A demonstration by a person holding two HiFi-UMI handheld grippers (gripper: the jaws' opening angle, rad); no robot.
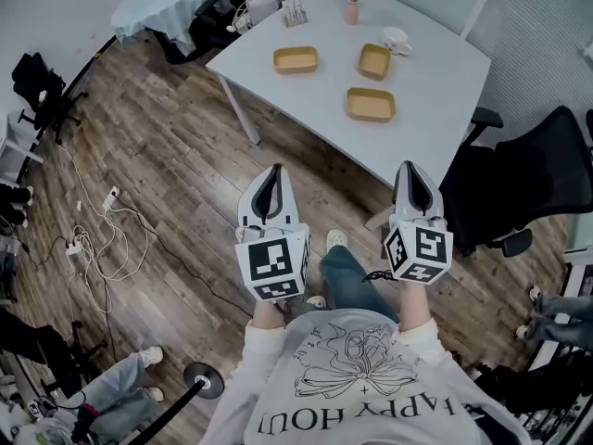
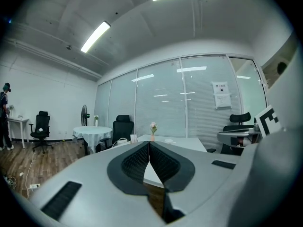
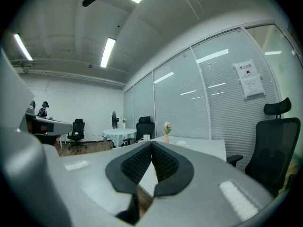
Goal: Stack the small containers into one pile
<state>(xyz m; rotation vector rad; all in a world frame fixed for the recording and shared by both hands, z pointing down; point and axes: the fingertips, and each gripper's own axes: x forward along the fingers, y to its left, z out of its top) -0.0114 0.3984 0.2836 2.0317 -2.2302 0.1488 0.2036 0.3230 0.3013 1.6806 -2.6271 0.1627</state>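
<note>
Three shallow tan containers lie apart on the white table (image 1: 435, 109): one at the left (image 1: 296, 59), one at the back right (image 1: 374, 61), one nearest me (image 1: 371, 105). My left gripper (image 1: 271, 176) and right gripper (image 1: 412, 172) hang over the wood floor, short of the table's near edge. Both are shut with nothing between the pads. In the left gripper view the jaws (image 2: 149, 143) meet, with the table (image 2: 182, 143) far ahead; the right gripper view shows the same shut jaws (image 3: 151, 143).
A pink vase with a flower (image 1: 352, 7), a white cup (image 1: 397, 38) and a small holder (image 1: 295, 12) stand at the table's far end. A black office chair (image 1: 528, 184) sits at the right. Cables (image 1: 93, 239) trail on the floor at left.
</note>
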